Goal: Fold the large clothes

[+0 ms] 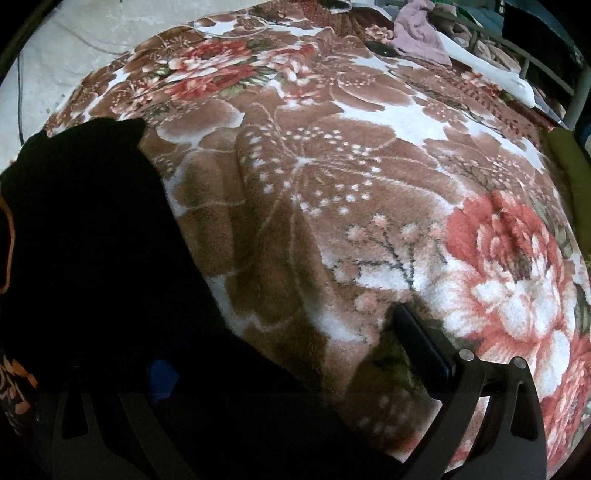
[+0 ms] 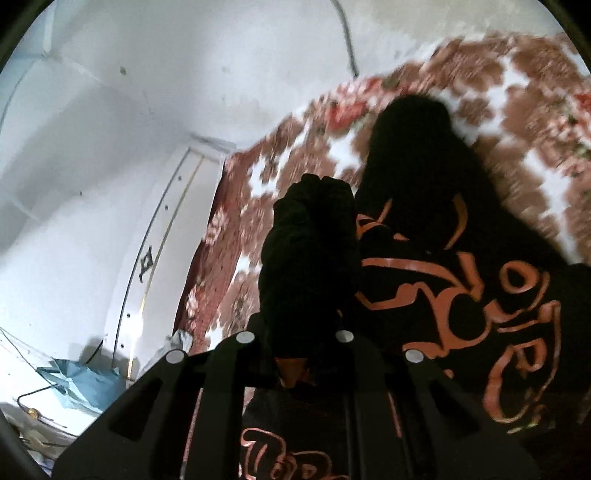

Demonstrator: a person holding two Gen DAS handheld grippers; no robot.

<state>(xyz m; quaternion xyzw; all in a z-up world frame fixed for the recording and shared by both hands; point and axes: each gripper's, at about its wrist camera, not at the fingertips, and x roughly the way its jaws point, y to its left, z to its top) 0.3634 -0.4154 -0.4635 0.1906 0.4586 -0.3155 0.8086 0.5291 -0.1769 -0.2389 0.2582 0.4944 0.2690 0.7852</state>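
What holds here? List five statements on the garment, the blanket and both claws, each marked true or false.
1. The black garment carries orange lettering. True.
2. The blanket is plain blue. False: it is brown and white with red flowers.
3. The right claw is clamped on a bunch of the black garment. True.
4. The left claw is shut tight. False: its fingers stand wide apart.
5. A lilac cloth lies at the far end of the bed. True.
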